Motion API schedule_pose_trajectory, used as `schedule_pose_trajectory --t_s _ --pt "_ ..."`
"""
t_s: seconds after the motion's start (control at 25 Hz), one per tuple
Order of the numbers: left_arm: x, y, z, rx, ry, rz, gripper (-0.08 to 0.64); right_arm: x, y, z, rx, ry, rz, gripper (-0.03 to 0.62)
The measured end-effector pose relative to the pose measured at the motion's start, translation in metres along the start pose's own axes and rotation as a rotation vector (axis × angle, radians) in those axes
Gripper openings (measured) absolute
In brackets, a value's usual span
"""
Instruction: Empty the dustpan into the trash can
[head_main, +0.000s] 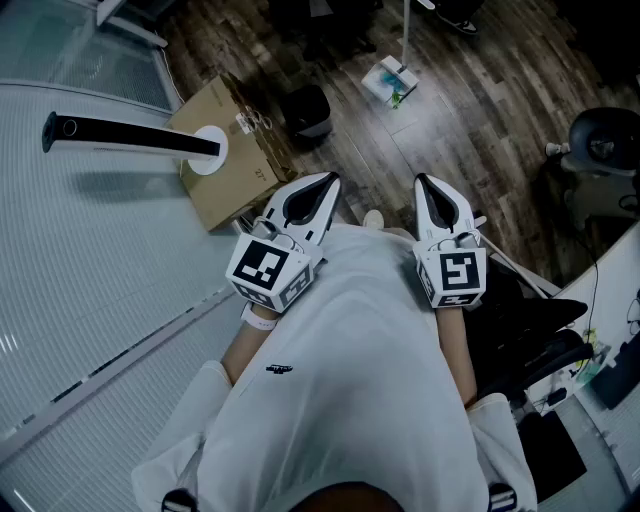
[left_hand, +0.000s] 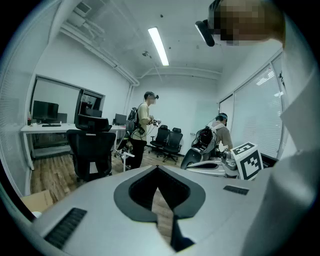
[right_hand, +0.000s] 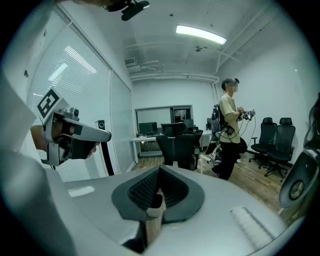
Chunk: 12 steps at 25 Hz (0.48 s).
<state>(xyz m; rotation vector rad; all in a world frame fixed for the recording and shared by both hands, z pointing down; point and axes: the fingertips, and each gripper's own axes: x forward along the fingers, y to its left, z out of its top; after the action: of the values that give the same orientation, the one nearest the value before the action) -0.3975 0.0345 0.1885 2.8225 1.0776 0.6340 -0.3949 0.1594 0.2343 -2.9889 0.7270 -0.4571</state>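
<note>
In the head view both grippers are held side by side at chest height above the wooden floor. My left gripper (head_main: 331, 181) and my right gripper (head_main: 421, 181) are shut with nothing between their jaws. The left gripper view shows its jaws (left_hand: 158, 168) closed, and the right gripper view shows the same (right_hand: 160, 168). On the floor ahead lies a white long-handled dustpan (head_main: 391, 80) with something green in it. Left of it stands a small black trash can (head_main: 307, 112). Both are well away from the grippers.
A cardboard box (head_main: 224, 152) sits against a glass partition with a black bar handle (head_main: 130, 134) at the left. An office chair (head_main: 602, 148) and a cluttered desk (head_main: 600, 400) are at the right. A standing person (left_hand: 145, 125), a seated person (left_hand: 220, 132) and black chairs (left_hand: 92, 150) fill the room.
</note>
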Motion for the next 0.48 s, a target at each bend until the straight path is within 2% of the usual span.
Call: schedule_pose_trajectory --t_s 0.32,0.48 --pt "-0.004 -0.003 0.0 -0.006 0.0 0.003 0.008 -0.008 -0.002 0.001 0.004 0.005 -0.016 0.009" --pt "0.0 -0.006 0.001 0.007 0.007 -0.01 0.006 -0.011 -0.005 -0.004 0.05 0.01 -0.023 0.009"
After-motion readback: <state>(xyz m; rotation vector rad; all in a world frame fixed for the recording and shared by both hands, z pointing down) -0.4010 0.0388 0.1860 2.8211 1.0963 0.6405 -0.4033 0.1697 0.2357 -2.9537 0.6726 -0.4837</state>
